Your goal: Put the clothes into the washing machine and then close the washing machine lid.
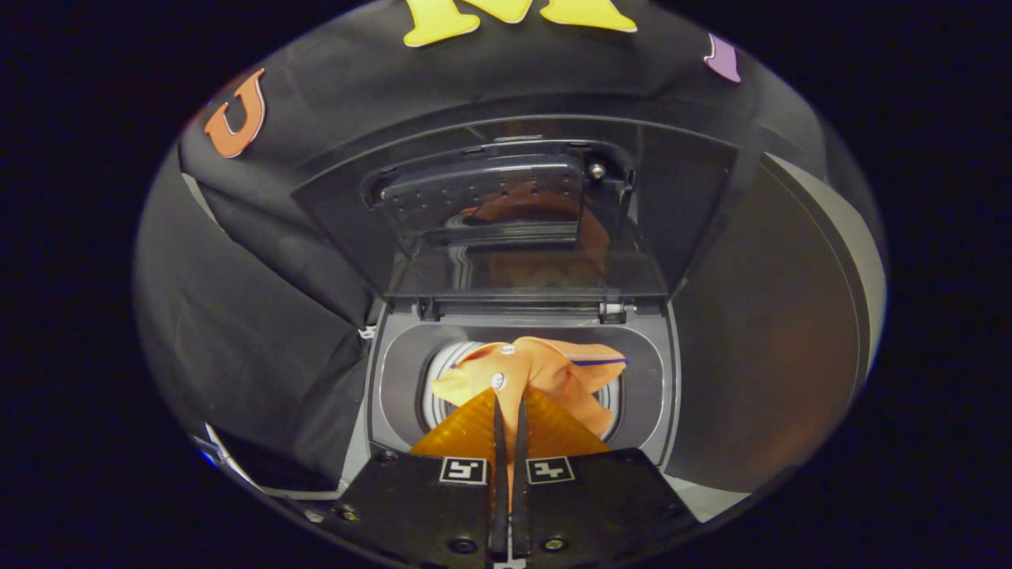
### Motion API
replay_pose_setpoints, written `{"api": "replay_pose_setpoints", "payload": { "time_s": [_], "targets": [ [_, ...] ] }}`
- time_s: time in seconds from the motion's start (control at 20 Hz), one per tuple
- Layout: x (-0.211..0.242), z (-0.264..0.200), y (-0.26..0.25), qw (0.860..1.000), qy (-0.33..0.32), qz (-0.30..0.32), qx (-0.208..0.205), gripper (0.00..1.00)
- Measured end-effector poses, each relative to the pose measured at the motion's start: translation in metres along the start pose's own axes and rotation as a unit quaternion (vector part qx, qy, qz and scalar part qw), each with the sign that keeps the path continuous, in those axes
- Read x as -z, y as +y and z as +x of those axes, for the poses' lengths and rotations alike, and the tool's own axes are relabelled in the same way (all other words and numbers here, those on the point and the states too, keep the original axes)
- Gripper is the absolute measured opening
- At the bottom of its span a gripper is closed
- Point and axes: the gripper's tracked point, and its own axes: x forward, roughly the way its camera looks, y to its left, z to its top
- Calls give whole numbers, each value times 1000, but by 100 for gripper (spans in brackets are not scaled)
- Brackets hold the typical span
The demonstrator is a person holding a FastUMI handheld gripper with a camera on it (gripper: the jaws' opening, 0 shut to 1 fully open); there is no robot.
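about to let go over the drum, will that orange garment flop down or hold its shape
Likely floppy: the orange garment sags in folds from the gripper, whose fingers pinch it. Probably light. It should drop into the washing machine, though a fold might drape over the rim.

Gripper (510, 399) clamps orange garment (545, 371) above open washing machine (395, 371); lid (514, 213) upright.

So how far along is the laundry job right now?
Done: the washing machine lid stands open. In hand: the tool is shut on an orange garment, holding it over the drum opening, not yet released. Left: let the garment drop into the drum, pull the tool back, then swing the lid down to close it.
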Motion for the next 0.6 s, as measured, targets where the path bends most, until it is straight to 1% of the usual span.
{"api": "replay_pose_setpoints", "payload": {
  "time_s": [0.1, 0.15, 0.2, 0.25, 0.3, 0.4, 0.6],
  "targets": [
    [0, 5, 4, 1000, 3, 4, -12, 7],
    [-1, 5, 10, 1000, 4, 6, -28, 12],
    [5, 3, 10, 1000, 3, 2, -30, 15],
    [2, 8, 8, 1000, -3, -4, -24, 34],
    [-1, 6, 2, 1000, -12, -9, -6, 53],
    [-10, 1, -4, 999, -35, -17, 14, 91],
    [-14, -4, -9, 998, -51, -23, 25, 91]
  ]
}}
